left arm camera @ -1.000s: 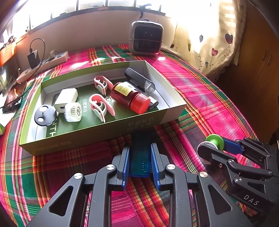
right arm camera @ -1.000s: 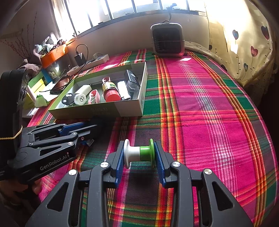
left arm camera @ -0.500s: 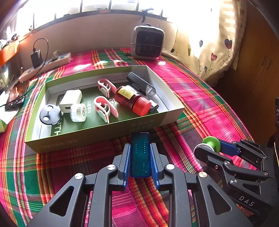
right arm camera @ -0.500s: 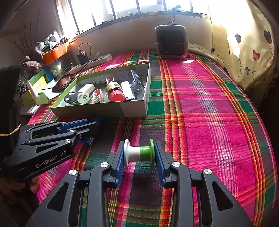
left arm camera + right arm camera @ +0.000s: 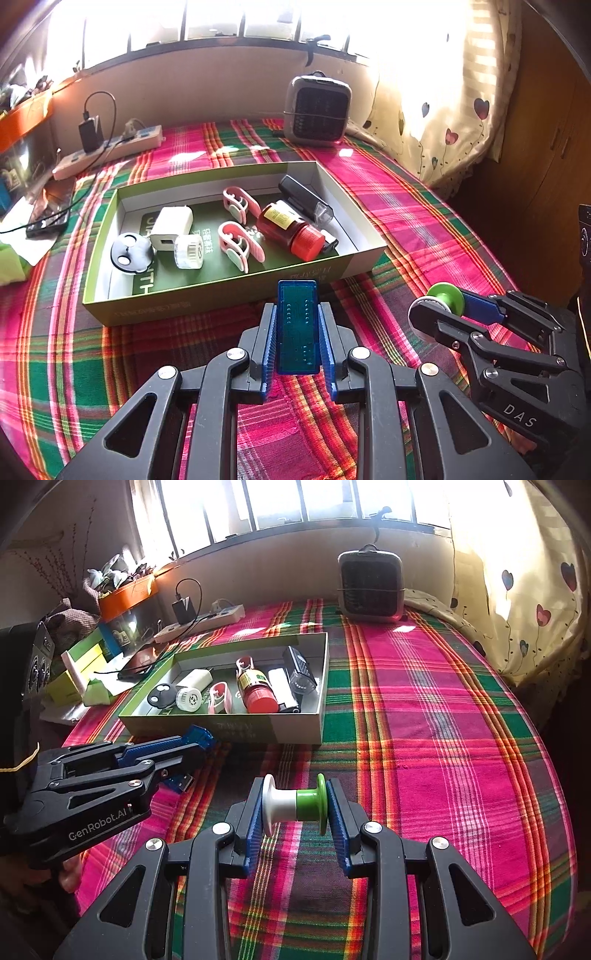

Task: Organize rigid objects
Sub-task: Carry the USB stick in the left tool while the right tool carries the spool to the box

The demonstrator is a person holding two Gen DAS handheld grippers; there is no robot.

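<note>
My left gripper [image 5: 297, 321] is shut on a translucent blue USB module [image 5: 297, 325], held above the plaid cloth just in front of the green cardboard box [image 5: 207, 295]. My right gripper [image 5: 294, 806] is shut on a white-and-green spool [image 5: 295, 805], held to the right of and behind the left gripper [image 5: 192, 744]. The box [image 5: 295, 734] holds a red-capped bottle [image 5: 291, 232], two pink clips [image 5: 240, 245], a white charger [image 5: 170, 227], a white round cap [image 5: 188, 251], a black-and-white key fob [image 5: 130, 253] and a black device [image 5: 304, 199].
A grey fan heater [image 5: 317, 109] stands behind the box. A power strip with a charger [image 5: 110, 149] lies at the back left, next to a phone [image 5: 50, 218] and clutter. The bed edge and a curtain [image 5: 443, 122] are on the right.
Both grippers have risen and drawn back slightly from the box, each still holding its object. The box contents have not moved.
</note>
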